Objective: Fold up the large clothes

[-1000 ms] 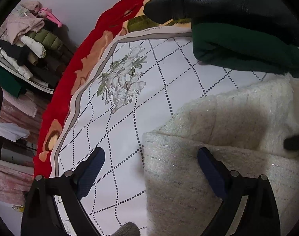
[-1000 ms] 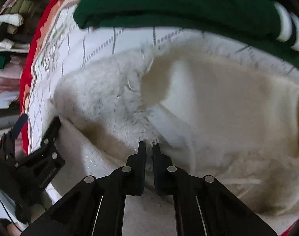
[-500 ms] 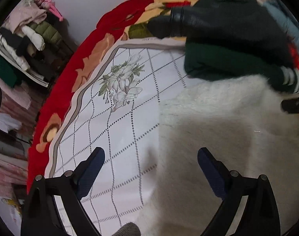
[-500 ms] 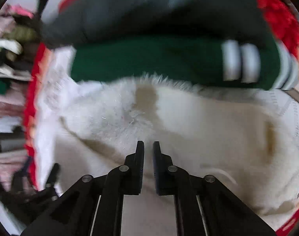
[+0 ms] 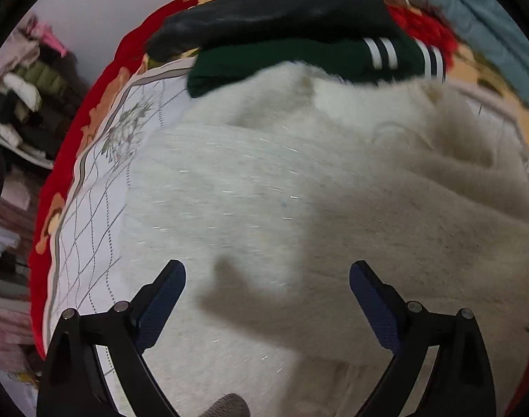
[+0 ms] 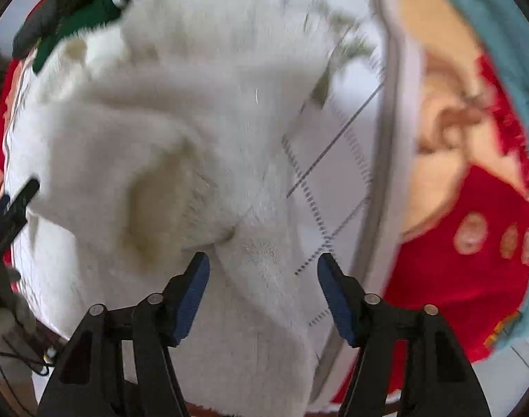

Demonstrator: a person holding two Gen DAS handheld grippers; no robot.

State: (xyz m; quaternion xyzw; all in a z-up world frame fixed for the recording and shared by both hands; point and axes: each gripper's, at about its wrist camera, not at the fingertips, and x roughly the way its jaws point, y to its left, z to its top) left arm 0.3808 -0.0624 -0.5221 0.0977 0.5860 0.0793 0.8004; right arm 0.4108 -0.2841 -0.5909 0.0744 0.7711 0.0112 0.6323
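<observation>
Right wrist view: my right gripper (image 6: 262, 288) apart, gripping nothing; cream sweater (image 6: 181, 132) fills centre and left, its edge running between the pads.
Left wrist view: my left gripper (image 5: 266, 299) wide apart over the sweater (image 5: 299, 208).
Nearer hand: right, judged.
Axis: unclear.
Hidden: sleeves, hem; motion blur.

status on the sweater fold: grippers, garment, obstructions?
Left gripper open, empty. Right gripper open, empty. Cream fuzzy sweater lying rumpled on patterned bedspread. Green striped-cuff garment crowds its far edge.
</observation>
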